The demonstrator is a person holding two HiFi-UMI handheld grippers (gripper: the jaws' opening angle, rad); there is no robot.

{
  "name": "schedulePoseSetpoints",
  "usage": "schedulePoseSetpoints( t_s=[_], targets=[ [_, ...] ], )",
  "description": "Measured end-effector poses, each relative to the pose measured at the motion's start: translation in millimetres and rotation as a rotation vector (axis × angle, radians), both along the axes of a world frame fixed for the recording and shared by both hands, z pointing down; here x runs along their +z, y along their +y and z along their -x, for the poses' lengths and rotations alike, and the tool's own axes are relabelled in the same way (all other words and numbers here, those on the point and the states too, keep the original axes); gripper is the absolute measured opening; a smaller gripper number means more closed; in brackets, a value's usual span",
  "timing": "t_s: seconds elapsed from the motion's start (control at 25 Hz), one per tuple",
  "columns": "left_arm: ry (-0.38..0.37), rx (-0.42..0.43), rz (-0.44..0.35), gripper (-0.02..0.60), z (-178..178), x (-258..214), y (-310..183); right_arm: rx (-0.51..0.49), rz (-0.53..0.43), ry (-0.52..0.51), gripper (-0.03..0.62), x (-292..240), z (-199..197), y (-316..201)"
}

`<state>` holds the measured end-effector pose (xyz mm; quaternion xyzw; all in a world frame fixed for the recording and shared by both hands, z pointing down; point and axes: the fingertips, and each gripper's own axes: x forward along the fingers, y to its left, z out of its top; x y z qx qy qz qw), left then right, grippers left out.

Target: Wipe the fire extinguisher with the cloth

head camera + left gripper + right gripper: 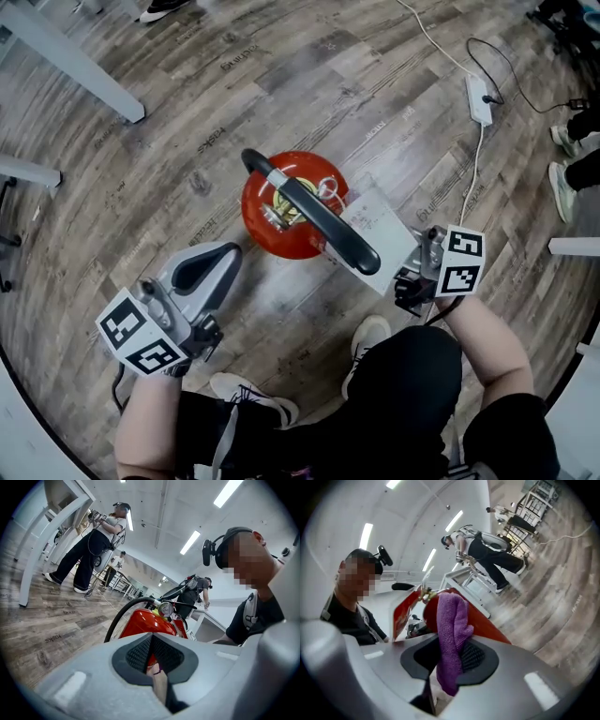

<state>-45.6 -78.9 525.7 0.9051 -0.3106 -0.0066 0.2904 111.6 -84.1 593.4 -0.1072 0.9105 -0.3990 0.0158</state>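
Note:
A red fire extinguisher (272,220) stands upright on the wood floor, its black hose (323,220) arching over the top. My right gripper (352,200) reaches it from the right, level with its upper part, and is shut on a purple cloth (452,630). The cloth sticks up out of the jaws in front of the red body (485,620); in the head view it is hidden. My left gripper (228,253) hangs just left of the extinguisher, shut with nothing held. From it I see the red shoulder (140,623) and the pressure gauge (165,609) close ahead.
A white power strip (480,98) and its cable lie on the floor at the back right. Grey table legs (75,66) stand at the back left. My own shoes (368,337) are just below the extinguisher. Other people (93,545) stand farther off.

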Motion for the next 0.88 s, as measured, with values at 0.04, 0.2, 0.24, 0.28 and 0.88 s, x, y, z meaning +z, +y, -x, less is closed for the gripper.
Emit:
schedulePoseSetpoints(
  t_s=[0.04, 0.2, 0.24, 0.28, 0.88],
  targets=[
    [0.001, 0.002, -0.001, 0.002, -0.7, -1.0, 1.1, -0.018, -0.035, -0.004, 0.095, -13.3, -0.1, 3.8],
    [0.005, 0.008, -0.005, 0.002, -3.3, -5.7, 4.4, -0.079, -0.163, -0.027, 0.095, -61.6, 2.9, 18.9],
    [0.006, 0.009, -0.007, 0.002, -3.8, -6.4, 5.0, -0.095, -0.195, -0.026, 0.095, -69.8, 4.6, 22.3],
    [0.006, 0.01, -0.008, 0.002, -4.2, -6.7, 5.6, -0.111, -0.223, -0.023, 0.095, -75.6, 6.8, 25.1],
    [-0.017, -0.004, 0.015, 0.002, -1.9, 2.4, 12.7, -0.19, 0.063, 0.08, 0.095, 70.4, 48.6, 40.3]
  ],
)
